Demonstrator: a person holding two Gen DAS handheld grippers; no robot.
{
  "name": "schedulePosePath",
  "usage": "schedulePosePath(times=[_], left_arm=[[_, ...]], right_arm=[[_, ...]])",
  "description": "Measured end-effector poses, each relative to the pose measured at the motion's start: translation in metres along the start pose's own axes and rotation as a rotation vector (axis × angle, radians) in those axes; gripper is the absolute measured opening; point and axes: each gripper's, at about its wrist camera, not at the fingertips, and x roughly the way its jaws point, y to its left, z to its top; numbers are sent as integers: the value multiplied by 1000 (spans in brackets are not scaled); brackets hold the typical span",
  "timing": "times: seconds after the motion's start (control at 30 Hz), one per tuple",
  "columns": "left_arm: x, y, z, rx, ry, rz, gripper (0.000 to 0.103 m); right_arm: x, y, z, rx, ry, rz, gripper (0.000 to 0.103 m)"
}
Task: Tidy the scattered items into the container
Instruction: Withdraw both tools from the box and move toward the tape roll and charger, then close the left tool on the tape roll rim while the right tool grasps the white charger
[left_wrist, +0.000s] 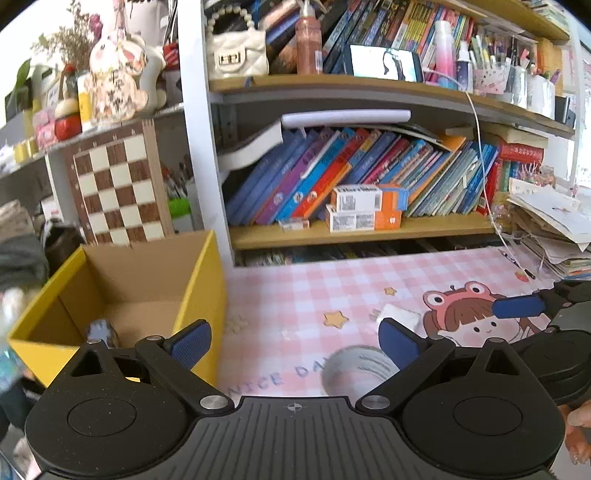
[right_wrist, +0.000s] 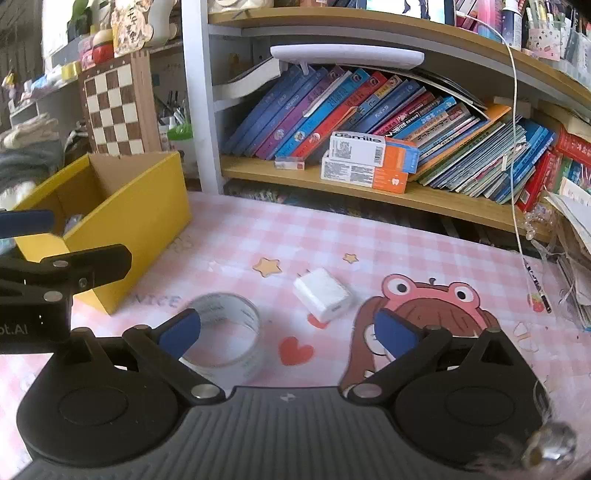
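Through the left wrist camera, we are holding the left gripper (left_wrist: 295, 345) with fingers spread wide, gripping nothing. The yellow box (left_wrist: 201, 280) is sitting just left of its left fingertip, with a small item we cannot identify lying inside. The tape roll (left_wrist: 356, 369) is lying just beside the right fingertip, and the white charger (left_wrist: 400, 315) beyond it, on the pink checked mat (left_wrist: 295, 291) reading "NICE DA".

Through the right wrist camera, we are keeping the right gripper (right_wrist: 290, 330) spread open and empty. The tape roll (right_wrist: 225, 328) is touching its left fingertip in the picture; the charger (right_wrist: 323, 295) is lying ahead between the fingers. Farther ahead, shelf cartons (right_wrist: 369, 162) are reading "dsmile"; the box (right_wrist: 122, 221) is standing to the left.
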Motion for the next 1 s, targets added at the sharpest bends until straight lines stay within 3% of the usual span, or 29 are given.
schedulePosePath(times=[0.53, 1.0], left_arm=[[17, -35, -19, -21, 75, 30, 99], [40, -44, -32, -20, 107, 7, 99]], right_arm=[[17, -44, -23, -3, 50, -1, 102], [52, -49, -22, -83, 57, 16, 94]])
